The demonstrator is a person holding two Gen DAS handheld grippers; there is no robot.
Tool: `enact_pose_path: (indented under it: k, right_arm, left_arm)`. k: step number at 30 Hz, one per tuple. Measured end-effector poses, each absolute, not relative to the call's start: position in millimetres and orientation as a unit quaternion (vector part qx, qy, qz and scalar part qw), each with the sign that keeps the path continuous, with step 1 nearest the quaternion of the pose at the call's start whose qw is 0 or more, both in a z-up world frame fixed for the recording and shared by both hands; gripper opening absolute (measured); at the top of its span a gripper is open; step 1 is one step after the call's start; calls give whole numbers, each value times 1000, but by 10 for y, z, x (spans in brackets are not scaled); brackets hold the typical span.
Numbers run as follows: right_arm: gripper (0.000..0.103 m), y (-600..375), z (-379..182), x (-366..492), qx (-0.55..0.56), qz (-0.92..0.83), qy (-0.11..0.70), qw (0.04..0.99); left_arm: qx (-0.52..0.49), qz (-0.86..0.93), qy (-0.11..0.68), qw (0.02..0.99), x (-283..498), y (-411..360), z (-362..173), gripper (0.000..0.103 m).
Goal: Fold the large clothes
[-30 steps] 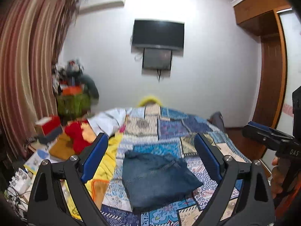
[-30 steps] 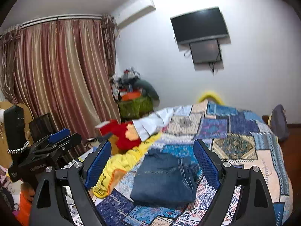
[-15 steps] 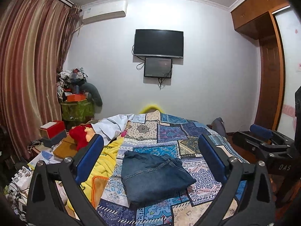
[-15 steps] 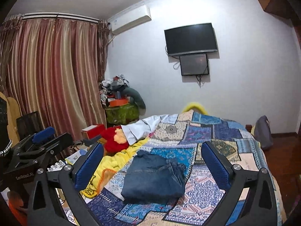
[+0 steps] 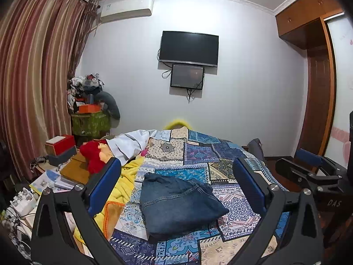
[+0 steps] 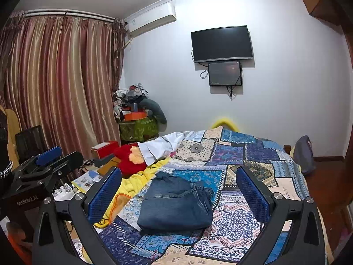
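Note:
A pair of blue jeans [image 5: 176, 205] lies folded in a compact stack on the patchwork bedspread [image 5: 198, 152]; it also shows in the right wrist view [image 6: 176, 203]. My left gripper [image 5: 176, 181] is open and empty, held above and short of the jeans. My right gripper [image 6: 178, 185] is open and empty, also held back from the jeans. The right gripper shows at the right edge of the left wrist view [image 5: 308, 172]. The left gripper shows at the left of the right wrist view [image 6: 44, 165].
A yellow blanket [image 5: 123, 187], a red plush toy [image 5: 92, 154] and a white cloth [image 5: 130, 143] lie along the bed's left side. Boxes and papers [image 5: 59, 174] crowd the floor at left. A wardrobe [image 5: 317, 88] stands at right. A grey bag [image 6: 304, 152] sits beyond the bed.
Both grippers have pulled back and tilted up, so more of the wall and ceiling shows. The folded jeans have not moved. Both grippers stay open.

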State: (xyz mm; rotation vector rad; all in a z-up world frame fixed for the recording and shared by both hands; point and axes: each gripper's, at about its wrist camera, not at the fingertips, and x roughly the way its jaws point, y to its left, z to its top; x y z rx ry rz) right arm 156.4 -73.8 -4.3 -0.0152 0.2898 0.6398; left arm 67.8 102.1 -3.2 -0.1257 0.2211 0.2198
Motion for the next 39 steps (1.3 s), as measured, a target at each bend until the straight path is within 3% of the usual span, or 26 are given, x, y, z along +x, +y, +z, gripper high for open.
enact_pose_path:
  k: [39]
  right_arm:
    - [103, -714, -96, 1609, -7, 300, 152, 942]
  left_arm:
    - [-65, 99, 127, 985, 770, 1085, -108, 102]
